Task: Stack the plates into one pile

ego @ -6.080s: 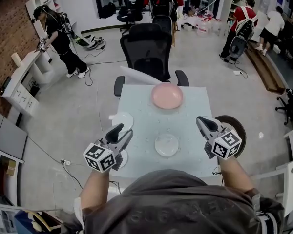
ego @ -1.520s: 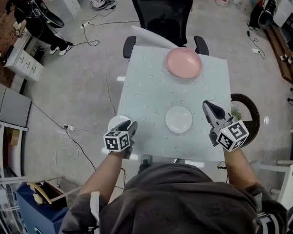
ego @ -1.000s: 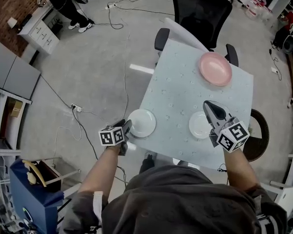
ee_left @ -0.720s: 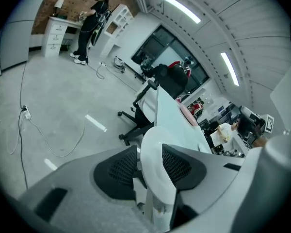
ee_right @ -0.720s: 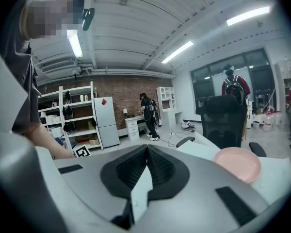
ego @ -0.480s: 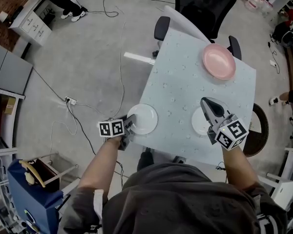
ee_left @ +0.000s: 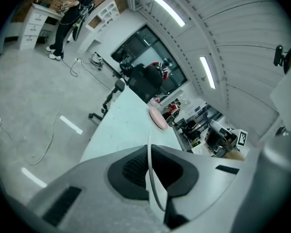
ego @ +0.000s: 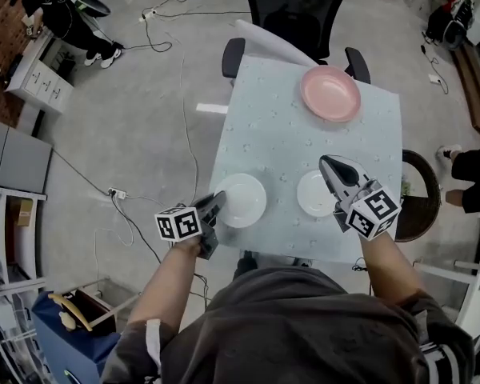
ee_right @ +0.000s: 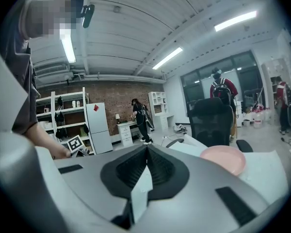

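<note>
My left gripper [ego: 215, 204] is shut on the near left rim of a white plate [ego: 242, 201] at the front left of the pale blue table [ego: 280, 142]. Its jaws have just been closing, with that rim between them. In the left gripper view the thin white rim [ee_left: 153, 188] stands edge-on between the pads of the left gripper [ee_left: 149, 149]. My right gripper [ego: 326, 163] is shut and hovers over a second white plate [ego: 310, 194]. A pink plate [ego: 330, 93] lies at the far side, also seen as the pink plate [ee_right: 223, 159] ahead of the right gripper [ee_right: 147, 148].
A black office chair [ego: 296, 14] stands behind the table. A dark round stool [ego: 416, 206] is at the table's right, with a person's leg [ego: 472, 170] beyond it. Cables [ego: 184, 118] run over the floor on the left.
The left gripper has closed on the white plate's rim and raised it a little. The right gripper has stayed over the other white plate. The head view has swung.
</note>
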Tool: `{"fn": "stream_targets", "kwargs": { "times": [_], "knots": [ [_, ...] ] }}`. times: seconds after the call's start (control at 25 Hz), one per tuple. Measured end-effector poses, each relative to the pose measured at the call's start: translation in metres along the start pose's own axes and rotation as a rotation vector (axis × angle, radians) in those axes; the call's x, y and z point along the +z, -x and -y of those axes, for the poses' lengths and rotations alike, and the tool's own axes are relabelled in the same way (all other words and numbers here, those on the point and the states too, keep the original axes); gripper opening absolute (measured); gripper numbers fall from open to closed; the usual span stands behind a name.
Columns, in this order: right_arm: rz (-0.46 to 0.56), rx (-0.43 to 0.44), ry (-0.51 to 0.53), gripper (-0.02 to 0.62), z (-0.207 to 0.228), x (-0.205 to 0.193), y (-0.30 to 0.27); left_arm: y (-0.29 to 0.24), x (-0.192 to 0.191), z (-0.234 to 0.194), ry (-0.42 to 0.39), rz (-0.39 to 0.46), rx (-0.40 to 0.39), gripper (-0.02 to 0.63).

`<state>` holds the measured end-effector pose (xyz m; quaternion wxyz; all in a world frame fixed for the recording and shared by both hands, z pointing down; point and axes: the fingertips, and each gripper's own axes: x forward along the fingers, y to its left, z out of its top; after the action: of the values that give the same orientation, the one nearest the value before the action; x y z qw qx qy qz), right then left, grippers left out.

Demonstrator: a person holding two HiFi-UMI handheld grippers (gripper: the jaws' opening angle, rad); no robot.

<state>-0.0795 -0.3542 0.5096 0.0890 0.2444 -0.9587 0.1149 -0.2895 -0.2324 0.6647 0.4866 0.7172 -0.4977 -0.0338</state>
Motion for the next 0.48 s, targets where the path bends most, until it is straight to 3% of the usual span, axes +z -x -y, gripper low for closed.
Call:
{"fn": "stream_targets", "kwargs": {
  "times": [0.48],
  "knots": [
    [0.058,-0.172,-0.032,-0.006,0.078,-0.002,0.112,-0.110,-0.020,0.108,-0.113,-0.134,-0.119,0.017]
  ]
}}
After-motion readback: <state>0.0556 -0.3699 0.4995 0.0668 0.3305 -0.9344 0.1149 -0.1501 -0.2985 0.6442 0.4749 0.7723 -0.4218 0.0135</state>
